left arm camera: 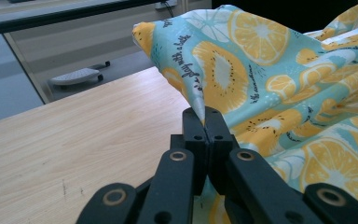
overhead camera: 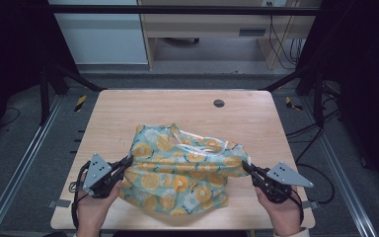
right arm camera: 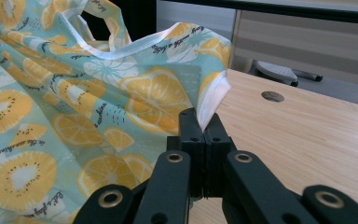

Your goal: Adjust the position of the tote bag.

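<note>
Pale wood tabletop carries a citrus-print cloth bag at lower centre, with the left hand-held gripper and right hand-held gripper each clamped on a thin side edge, so uneven pulling could slip the fabric free.

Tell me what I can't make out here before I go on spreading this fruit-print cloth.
- Gripped edges of the cloth: hidden inside the shut left gripper and right gripper, both gripper views.
- Table beneath the cloth: covered, high view.
- Script printed on the cloth: too small, high view.
- Forearms: cut off by the bottom edge, high view.
</note>
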A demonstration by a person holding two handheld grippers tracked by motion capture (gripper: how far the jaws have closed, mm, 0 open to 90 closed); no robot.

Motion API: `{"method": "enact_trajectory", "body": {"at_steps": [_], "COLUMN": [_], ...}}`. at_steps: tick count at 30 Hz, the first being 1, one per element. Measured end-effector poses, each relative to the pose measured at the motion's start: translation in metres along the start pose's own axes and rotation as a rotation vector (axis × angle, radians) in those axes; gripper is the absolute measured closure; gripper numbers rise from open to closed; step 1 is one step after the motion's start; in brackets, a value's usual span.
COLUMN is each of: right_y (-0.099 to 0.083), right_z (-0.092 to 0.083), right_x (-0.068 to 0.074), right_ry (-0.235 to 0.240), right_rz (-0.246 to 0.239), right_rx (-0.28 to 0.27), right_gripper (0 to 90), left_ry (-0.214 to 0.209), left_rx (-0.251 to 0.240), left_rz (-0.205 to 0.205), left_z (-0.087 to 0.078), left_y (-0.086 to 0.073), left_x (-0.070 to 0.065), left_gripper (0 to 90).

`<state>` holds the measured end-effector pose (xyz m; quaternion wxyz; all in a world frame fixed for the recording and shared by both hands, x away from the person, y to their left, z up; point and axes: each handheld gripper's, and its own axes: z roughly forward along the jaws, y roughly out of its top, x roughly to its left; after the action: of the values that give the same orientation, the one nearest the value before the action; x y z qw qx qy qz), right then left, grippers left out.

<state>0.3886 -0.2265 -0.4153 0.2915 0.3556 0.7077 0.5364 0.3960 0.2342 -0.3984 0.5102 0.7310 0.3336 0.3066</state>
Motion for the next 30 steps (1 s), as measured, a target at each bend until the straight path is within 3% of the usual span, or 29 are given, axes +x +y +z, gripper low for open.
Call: {"method": "enact_trajectory", "body": {"at_steps": [2, 7, 11, 13, 14, 16, 21, 26, 30], "right_y": [0.001, 0.005, 0.005, 0.004, 0.004, 0.001, -0.007, -0.012, -0.013], "right_z": [-0.004, -0.018, -0.024, -0.027, -0.029, -0.031, -0.034, -0.037, -0.039], "right_x": [0.002, 0.004, 0.004, 0.004, 0.004, 0.005, 0.006, 0.007, 0.01], "right_ry": [-0.005, -0.003, -0.001, 0.001, 0.002, 0.013, 0.045, 0.076, 0.095], "right_rz": [-0.012, -0.006, -0.012, -0.016, -0.015, -0.02, -0.027, -0.024, -0.037], "right_rx": [-0.002, -0.047, -0.063, -0.062, -0.063, -0.059, -0.034, -0.033, -0.032], "right_gripper": [89.5, 89.5, 89.5, 89.5, 89.5, 89.5, 89.5, 89.4, 89.5], "left_ry": [-0.013, -0.038, -0.064, -0.071, -0.067, -0.074, -0.094, -0.113, -0.116], "left_rx": [-0.008, -0.02, -0.006, 0.007, 0.012, 0.041, 0.062, 0.053, 0.056], "left_rz": [-0.019, -0.022, 0.016, 0.046, 0.083, 0.097, 0.104, 0.094, 0.116], "left_z": [-0.003, -0.008, -0.011, -0.011, -0.011, -0.01, -0.012, -0.017, -0.02], "left_y": [-0.001, 0.002, 0.0, -0.003, -0.004, -0.009, -0.017, -0.022, -0.024], "left_x": [-0.001, -0.004, -0.007, -0.01, -0.011, -0.014, -0.014, -0.013, -0.012], "left_gripper": [90.0, 90.0, 90.0, 90.0, 90.0, 90.0, 89.9, 89.8, 89.9]}}
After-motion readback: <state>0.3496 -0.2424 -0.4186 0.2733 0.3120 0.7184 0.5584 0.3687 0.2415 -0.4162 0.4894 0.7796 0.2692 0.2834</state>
